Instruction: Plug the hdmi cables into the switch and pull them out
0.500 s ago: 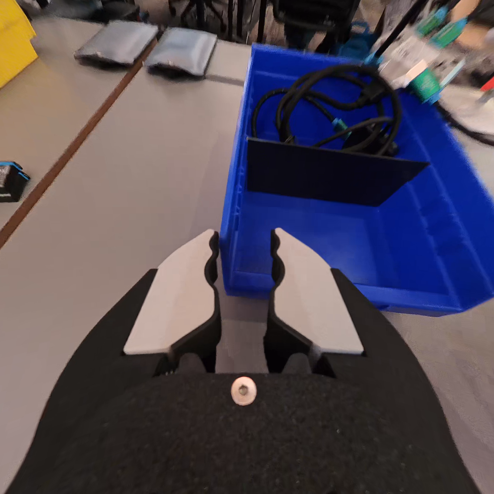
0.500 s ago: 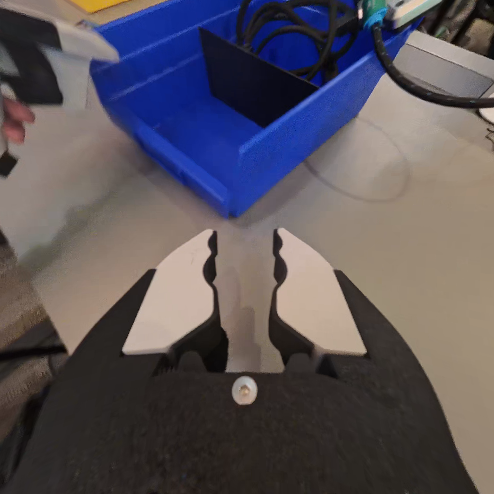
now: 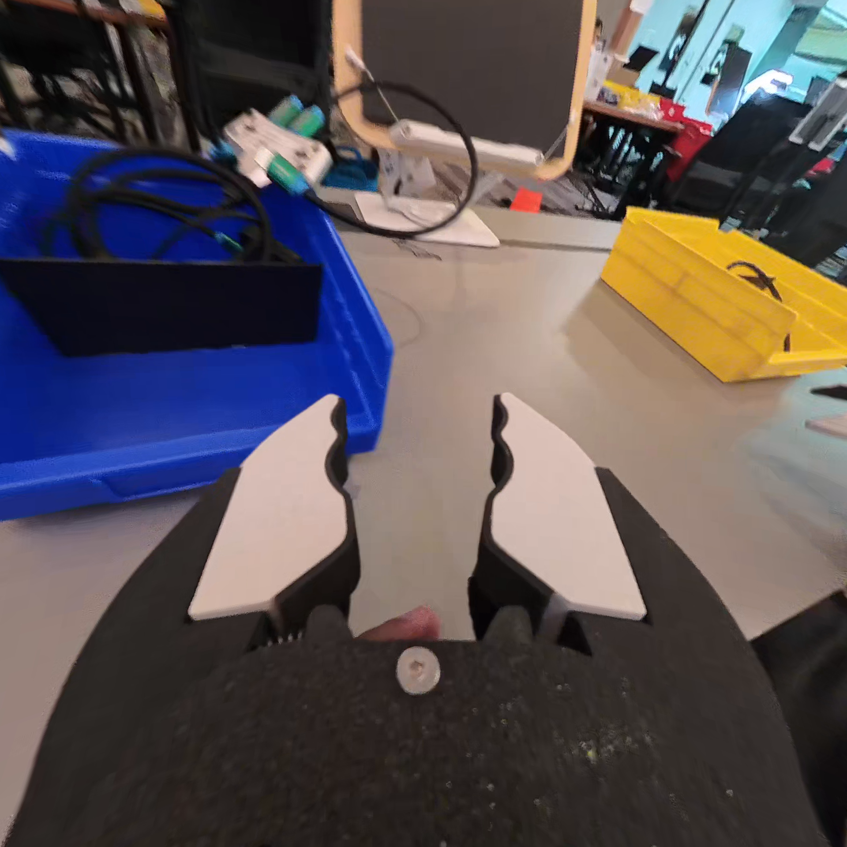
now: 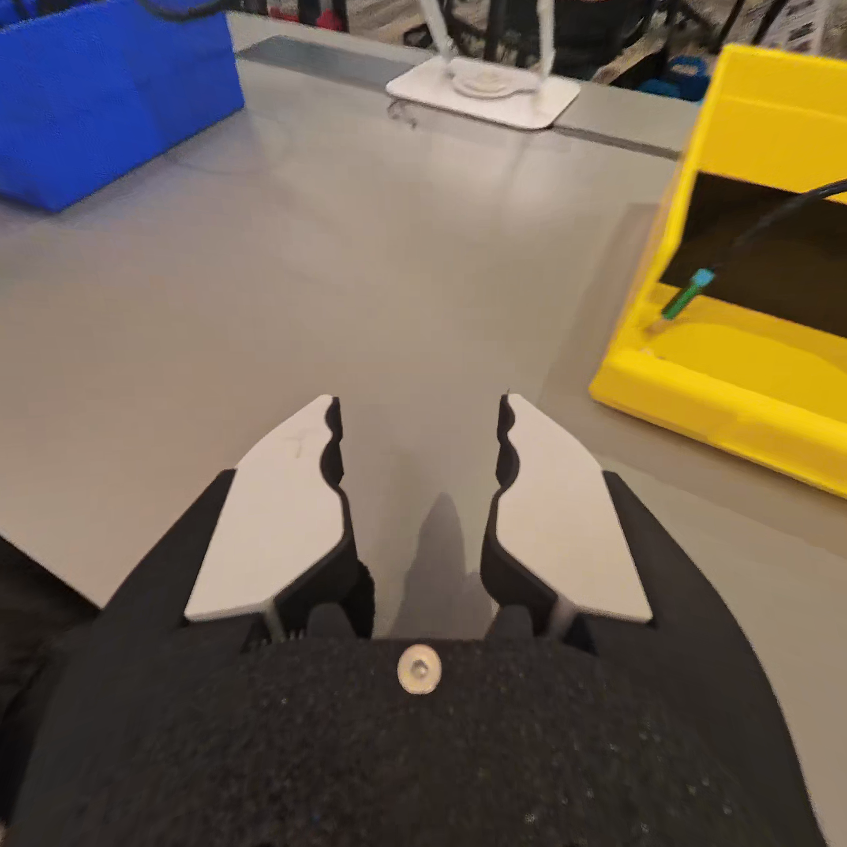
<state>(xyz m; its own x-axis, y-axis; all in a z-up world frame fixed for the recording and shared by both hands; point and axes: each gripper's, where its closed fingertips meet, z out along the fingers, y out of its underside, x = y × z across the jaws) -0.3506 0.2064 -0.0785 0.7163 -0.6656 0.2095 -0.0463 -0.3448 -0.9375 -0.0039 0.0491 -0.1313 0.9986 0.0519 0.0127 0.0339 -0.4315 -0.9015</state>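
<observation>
**A:** what's your feed showing right now?

**B:** Both of mine are empty. My left gripper (image 3: 417,403) has its jaws spread wide, nothing between them, hovering over the grey surface (image 3: 481,321) just off the near right corner of the blue bin (image 3: 357,348). My right gripper (image 4: 419,401) is spread just as wide over bare surface, nothing in it either.

**A:** where are the hdmi cables?

**B:** There's a coil of black cables (image 3: 160,206) in the far compartment of the blue bin, behind a dark divider (image 3: 174,307). The near compartment looks bare from here. Something with green and blue plugs (image 3: 286,172) sits at the bin's far right rim, too blurry for me to say more.

**A:** and on the right?

**B:** A yellow bin (image 4: 733,394) sits off to the right. One black cable with a green-and-blue plug (image 4: 687,295) hangs down in front of its dark divider, tip near the bin floor. A white stand base (image 4: 486,91) sits at the far edge of the surface.

**A:** the switch?

**B:** Can't pick it out for sure.
</observation>
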